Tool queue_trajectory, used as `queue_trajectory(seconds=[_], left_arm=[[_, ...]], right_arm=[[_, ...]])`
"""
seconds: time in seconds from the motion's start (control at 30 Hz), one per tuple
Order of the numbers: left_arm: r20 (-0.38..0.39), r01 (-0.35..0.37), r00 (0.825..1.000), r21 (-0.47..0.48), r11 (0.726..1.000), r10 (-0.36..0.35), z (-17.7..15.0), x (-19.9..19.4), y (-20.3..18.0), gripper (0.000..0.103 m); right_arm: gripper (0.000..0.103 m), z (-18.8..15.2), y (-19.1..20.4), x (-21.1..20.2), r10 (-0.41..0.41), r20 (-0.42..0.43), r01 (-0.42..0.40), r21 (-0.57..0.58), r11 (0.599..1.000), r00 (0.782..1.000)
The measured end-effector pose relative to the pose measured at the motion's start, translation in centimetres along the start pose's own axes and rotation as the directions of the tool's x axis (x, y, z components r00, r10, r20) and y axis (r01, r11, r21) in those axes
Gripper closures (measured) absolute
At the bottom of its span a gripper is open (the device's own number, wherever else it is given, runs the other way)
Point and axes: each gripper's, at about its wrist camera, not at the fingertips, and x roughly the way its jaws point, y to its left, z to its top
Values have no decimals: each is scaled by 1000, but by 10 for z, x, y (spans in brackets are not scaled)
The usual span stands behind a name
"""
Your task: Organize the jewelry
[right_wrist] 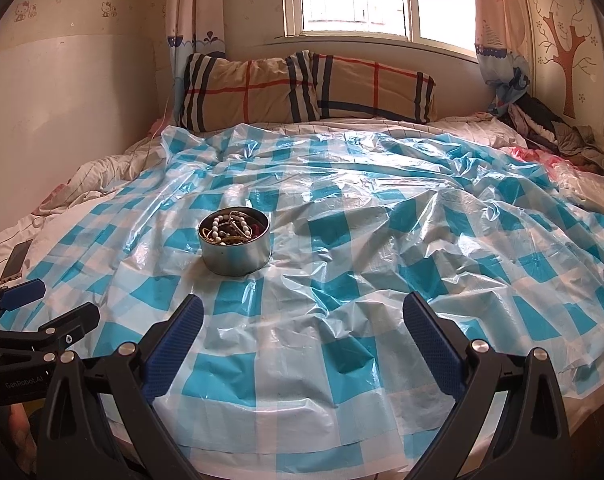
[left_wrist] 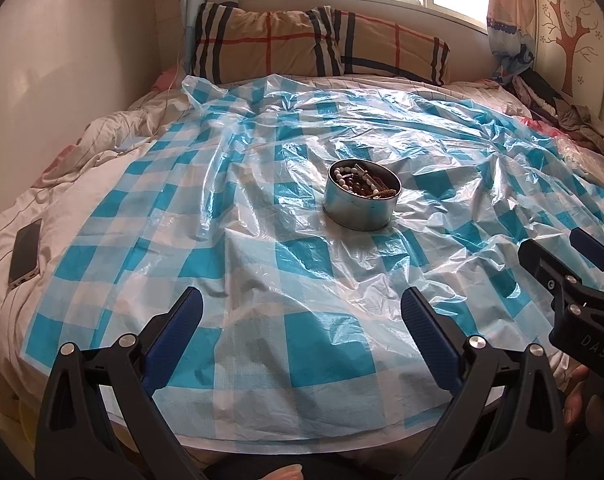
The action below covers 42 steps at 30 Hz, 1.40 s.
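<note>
Left wrist: phone [left_wrist: 25,252] far left of tin [left_wrist: 360,196].

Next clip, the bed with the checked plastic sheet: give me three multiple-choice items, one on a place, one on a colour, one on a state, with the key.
1. Where does the round metal tin stand?
A. On the checked plastic sheet
B. On the plaid pillows
C. On the windowsill

2. What colour are the sheet's squares?
A. Red and white
B. Blue and white
C. Green and yellow

3. How are the left gripper and right gripper?
A. Both open, holding nothing
B. Left shut on a bracelet
C. Both shut on the tin

Key: 1 A, the tin sits mid-sheet, with jewelry inside. 2 B, blue and white checks show in both views. 3 A, the fingers stand wide apart over bare sheet.
</note>
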Motion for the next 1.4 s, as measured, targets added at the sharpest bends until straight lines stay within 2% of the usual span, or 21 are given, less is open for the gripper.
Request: queue_trajectory(seconds=[0.23, 0.37, 0.7, 1.4], left_arm=[[15, -49, 999, 6, 999, 49, 3, -4, -6, 8], [45, -33, 998, 3, 999, 32, 8, -10, -10, 8], [65, -96, 994, 63, 993, 92, -1, -4, -25, 8], [87, -94, 992, 29, 995, 91, -3, -10, -19, 8]], right_arm=[[7, 1, 2, -2, 0, 13, 0, -15, 1000, 1000], [7, 1, 3, -2, 1, 13, -1, -15, 1000, 1000], [7, 1, 3, -2, 0, 12, 1, -13, 1000, 1000], [7, 1, 1, -2, 2, 12, -2, -13, 1000, 1000]])
